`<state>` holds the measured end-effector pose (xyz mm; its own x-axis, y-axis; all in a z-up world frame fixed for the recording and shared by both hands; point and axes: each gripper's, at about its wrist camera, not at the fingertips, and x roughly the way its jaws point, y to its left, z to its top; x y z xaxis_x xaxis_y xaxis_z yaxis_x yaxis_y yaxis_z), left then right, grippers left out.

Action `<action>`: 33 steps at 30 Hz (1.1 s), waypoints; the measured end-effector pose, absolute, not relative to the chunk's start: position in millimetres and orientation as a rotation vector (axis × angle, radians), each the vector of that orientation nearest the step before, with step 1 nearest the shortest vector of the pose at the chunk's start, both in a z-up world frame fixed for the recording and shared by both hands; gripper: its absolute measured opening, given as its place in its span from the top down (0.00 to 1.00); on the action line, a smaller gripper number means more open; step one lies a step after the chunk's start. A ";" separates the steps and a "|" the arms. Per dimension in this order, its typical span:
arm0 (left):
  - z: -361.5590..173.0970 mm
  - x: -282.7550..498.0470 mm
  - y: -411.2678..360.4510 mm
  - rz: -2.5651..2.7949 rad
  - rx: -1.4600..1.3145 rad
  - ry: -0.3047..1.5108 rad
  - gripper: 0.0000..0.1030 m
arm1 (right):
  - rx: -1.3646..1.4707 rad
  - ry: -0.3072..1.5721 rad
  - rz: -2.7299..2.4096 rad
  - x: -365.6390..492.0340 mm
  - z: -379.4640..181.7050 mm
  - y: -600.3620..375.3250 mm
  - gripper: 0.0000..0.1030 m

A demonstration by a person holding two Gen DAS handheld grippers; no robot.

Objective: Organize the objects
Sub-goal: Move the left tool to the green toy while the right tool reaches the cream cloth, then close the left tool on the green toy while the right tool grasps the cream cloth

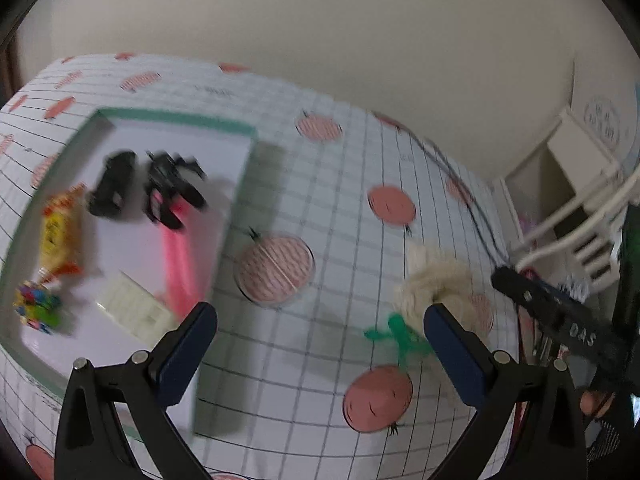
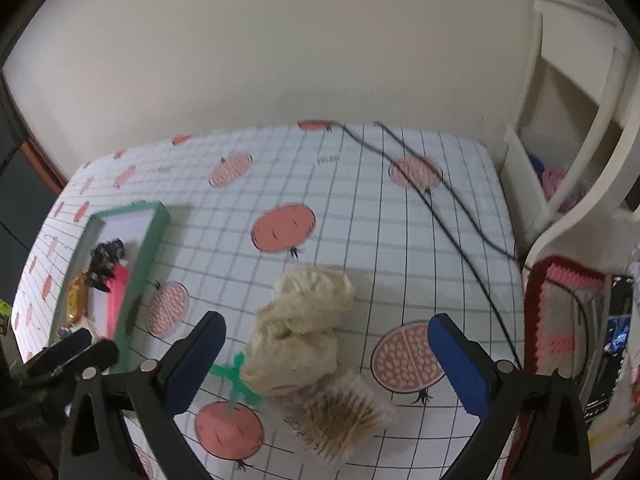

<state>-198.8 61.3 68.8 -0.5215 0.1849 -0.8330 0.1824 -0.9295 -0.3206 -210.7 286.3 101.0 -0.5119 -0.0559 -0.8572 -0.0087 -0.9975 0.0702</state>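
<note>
Cream cloth bundle (image 2: 304,328) lies loose on the checked bench (image 2: 360,208), just ahead of the right gripper (image 2: 326,354) and between its spread fingers; nothing is clamped. A packet of pale sticks (image 2: 344,412) touches the bundle's near side, and a green twist tie (image 2: 236,380) pokes out to the gripper's left.

The left gripper (image 1: 320,344) is also wide apart and empty, over bare bench. The green-rimmed tray (image 1: 240,184) sits ahead and to its left; the bundle sits ahead-right, by its right finger.

Risks, as judgement:
- The bundle is soft and lumpy, so a pinch may catch only a fold and let it sag or unravel.
- The stick packet touches the bundle, so closing low could drag it or grab both.
- The twist tie could snag on a finger.
- Two thin black cables (image 2: 440,208) cross the bench ahead and right of the right gripper, so a wide swing could hook them.
- The tray is already crowded, so a drop-in may knock items.
- The left view is motion-blurred, so positions there are rough.

Counts:
- Bench: one cloth bundle, one stick packet, one twist tie.
- Tray: two black clips (image 1: 152,188), one pink strip (image 1: 180,264), one yellow candy (image 1: 60,232), one white block (image 1: 136,312), one multicoloured piece (image 1: 36,304).
- One tray, two grippers, both empty.
</note>
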 end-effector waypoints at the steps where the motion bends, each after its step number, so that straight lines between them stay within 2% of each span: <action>1: 64.5 -199.5 66.2 2.661 -1.550 -0.575 0.00 | 1.560 -0.101 -2.700 -211.9 95.3 286.6 0.04; 12: 29.4 -201.1 103.2 2.541 -1.637 -0.519 0.08 | 1.656 -0.147 -2.646 -217.0 63.9 290.9 0.23; 15: 24.6 -202.3 109.7 2.519 -1.654 -0.504 0.16 | 1.664 -0.154 -2.641 -217.9 61.2 292.6 0.24; 19: 21.3 -201.7 122.4 2.494 -1.662 -0.439 0.19 | 1.663 -0.163 -2.641 -217.7 61.0 293.1 0.24; 21: 20.2 -201.5 128.5 2.485 -1.668 -0.404 0.28 | 1.662 -0.163 -2.642 -217.9 60.9 292.6 0.25; 23: 17.5 -201.4 134.2 2.471 -1.675 -0.383 0.32 | 1.661 -0.160 -2.643 -217.5 61.0 291.9 0.27; 26: 13.8 -202.6 139.2 2.460 -1.682 -0.374 0.43 | 1.660 -0.155 -2.640 -218.5 61.1 289.6 0.30; 28: 13.5 -202.4 142.3 2.454 -1.673 -0.358 0.46 | 1.660 -0.153 -2.638 -218.9 60.4 288.4 0.34; 30: 12.6 -202.5 145.2 2.451 -1.668 -0.350 0.51 | 1.656 -0.152 -2.637 -219.4 60.3 288.1 0.46; 33: 12.8 -201.2 150.5 2.455 -1.664 -0.322 0.61 | 1.649 -0.164 -2.632 -220.8 59.6 287.8 0.51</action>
<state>-201.2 150.5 12.8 -0.3690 0.2490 -0.8955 -0.0100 -0.9644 -0.2641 -220.8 287.8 59.6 -0.4374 -0.0822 -0.8955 -0.0297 -0.9939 0.1058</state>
